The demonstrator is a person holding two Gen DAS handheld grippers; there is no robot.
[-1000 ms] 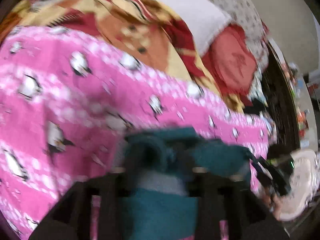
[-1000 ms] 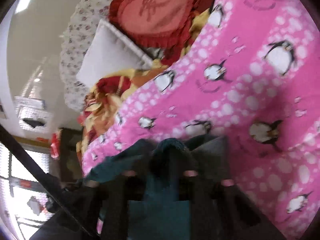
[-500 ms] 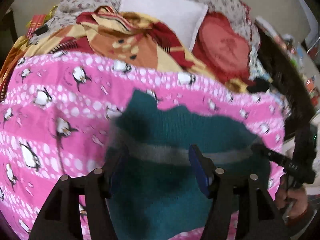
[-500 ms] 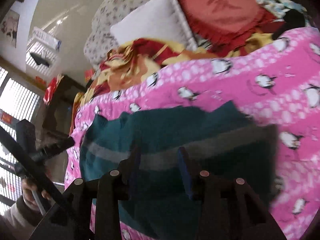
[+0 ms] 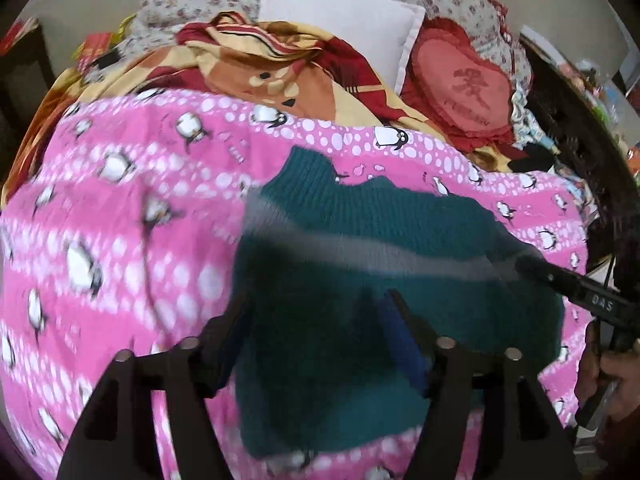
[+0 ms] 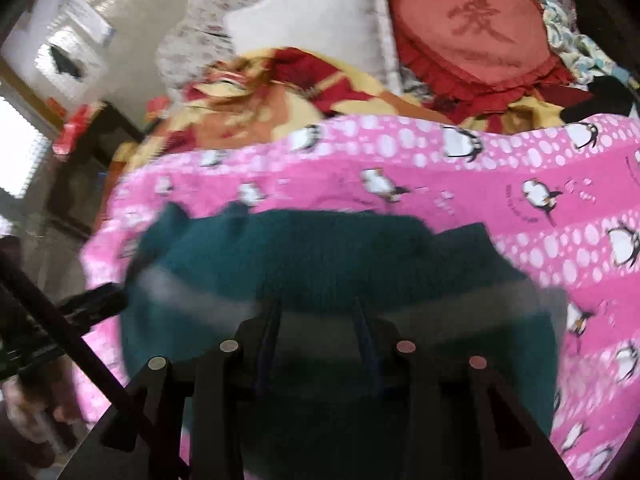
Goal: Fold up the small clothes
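At six o'clock on pink penguin-print blanket (image 5: pixel 120 240), teal knitted sweater with grey stripe (image 5: pixel 360 240) is lying flat, left gripper (image 5: pixel 316 320) and right gripper (image 6: pixel 320 316) both hovering spread apart.

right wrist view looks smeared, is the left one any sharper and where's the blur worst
Left wrist view: sharper at the top, red heart cushion and white pillow crisp; pink penguin blanket streaked at left. Right wrist view: motion blur throughout, worst on the teal sweater and its grey stripe; window at left is blown out.
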